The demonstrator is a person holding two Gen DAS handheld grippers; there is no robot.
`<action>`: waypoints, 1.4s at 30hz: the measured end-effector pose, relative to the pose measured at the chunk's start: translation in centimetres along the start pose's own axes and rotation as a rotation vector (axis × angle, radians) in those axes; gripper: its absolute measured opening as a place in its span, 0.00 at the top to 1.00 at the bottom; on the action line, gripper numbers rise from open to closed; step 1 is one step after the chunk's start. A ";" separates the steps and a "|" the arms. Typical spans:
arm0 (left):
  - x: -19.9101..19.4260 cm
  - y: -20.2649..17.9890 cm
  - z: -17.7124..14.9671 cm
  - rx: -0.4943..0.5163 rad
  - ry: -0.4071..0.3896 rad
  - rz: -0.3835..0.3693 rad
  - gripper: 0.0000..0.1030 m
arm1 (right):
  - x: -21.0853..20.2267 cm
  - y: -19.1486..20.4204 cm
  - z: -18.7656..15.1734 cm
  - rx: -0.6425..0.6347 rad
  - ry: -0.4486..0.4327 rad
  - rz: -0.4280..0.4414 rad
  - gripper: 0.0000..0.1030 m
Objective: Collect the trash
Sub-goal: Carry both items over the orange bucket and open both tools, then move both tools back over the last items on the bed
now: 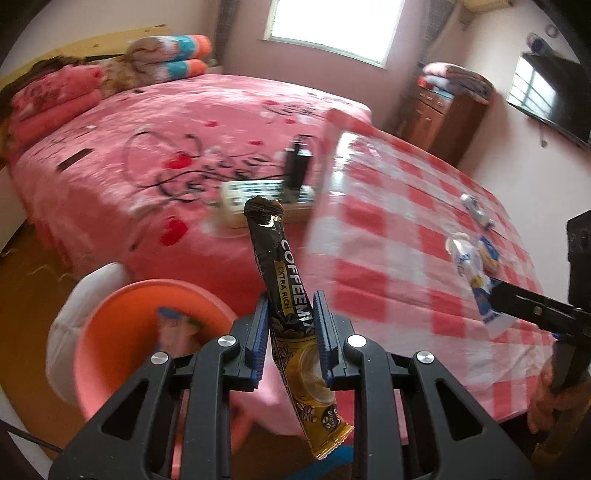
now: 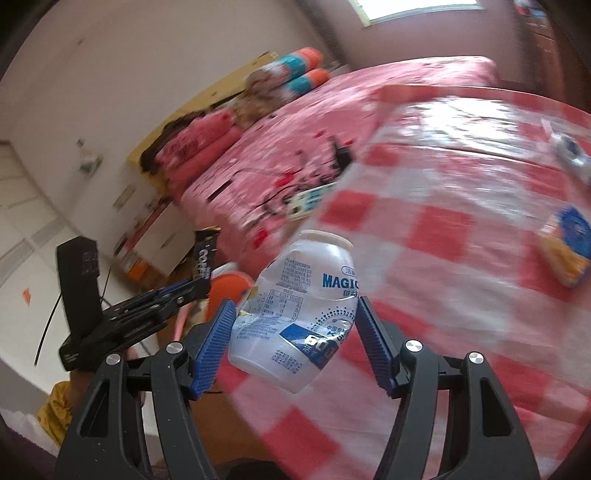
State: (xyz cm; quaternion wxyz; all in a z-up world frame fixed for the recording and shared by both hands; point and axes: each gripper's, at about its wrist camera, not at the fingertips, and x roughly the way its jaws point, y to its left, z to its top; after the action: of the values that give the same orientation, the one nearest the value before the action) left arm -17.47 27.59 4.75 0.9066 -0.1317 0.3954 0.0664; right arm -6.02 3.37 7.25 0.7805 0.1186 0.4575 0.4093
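The sachet [image 1: 291, 325] stands between the left gripper's [image 1: 291, 325] pads, over the gap between bin [image 1: 122, 332] and table [image 1: 406, 258]. The bin sits left of the table, before the bed [image 1: 166, 129], with a wrapper [image 1: 177, 328] in it. The bottle [image 2: 295, 314] is between the right gripper's [image 2: 295, 332] pads above the table's near edge. A packet [image 2: 567, 247] lies on the table to the right. A power strip [image 1: 266, 203] lies on the bed, behind the sachet.

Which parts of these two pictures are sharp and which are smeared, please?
Left wrist view: the coffee sachet is crisp; the checked tablecloth and orange bin are smeared; the window glares white. Right wrist view: the plastic bottle is sharp; the bed behind is streaked.
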 end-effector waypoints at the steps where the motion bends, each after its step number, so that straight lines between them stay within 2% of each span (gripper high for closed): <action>1: -0.1 0.6 -0.1 -0.011 0.000 0.010 0.76 | 0.7 1.0 0.2 -0.020 0.015 0.011 0.35; 10: 0.2 8.1 -2.4 -0.158 0.017 0.099 0.76 | 7.0 9.4 0.9 -0.219 0.144 0.088 0.35; 18: 1.7 11.9 -4.4 -0.242 0.059 0.137 0.75 | 11.6 13.7 0.5 -0.301 0.217 0.135 0.34; 20: 2.2 12.7 -4.9 -0.260 0.077 0.143 0.73 | 12.5 14.3 0.3 -0.316 0.237 0.137 0.29; 21: 2.3 13.0 -5.1 -0.265 0.082 0.147 0.66 | 13.1 14.6 0.3 -0.319 0.244 0.121 0.20; 22: 2.3 13.3 -5.3 -0.268 0.085 0.165 0.51 | 13.4 14.5 0.2 -0.313 0.243 0.102 0.17; 24: 2.2 13.6 -5.6 -0.269 0.080 0.192 0.39 | 13.4 13.9 0.2 -0.279 0.239 0.107 0.17; 27: 1.9 13.9 -5.9 -0.269 0.079 0.215 0.33 | 12.3 12.6 0.3 -0.228 0.212 0.094 0.12; 33: 1.7 12.9 -5.4 -0.249 0.067 0.221 0.26 | 8.8 10.8 -0.1 -0.229 0.105 -0.011 0.11; 42: 1.3 8.0 -3.3 -0.124 0.037 0.146 0.24 | 5.2 7.1 -0.6 -0.181 0.028 -0.101 0.11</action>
State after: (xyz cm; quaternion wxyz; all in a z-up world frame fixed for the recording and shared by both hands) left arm -20.67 34.26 0.18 0.8820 -0.1595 0.4157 0.1542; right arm -9.04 11.68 7.69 0.8011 0.0187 0.4348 0.4109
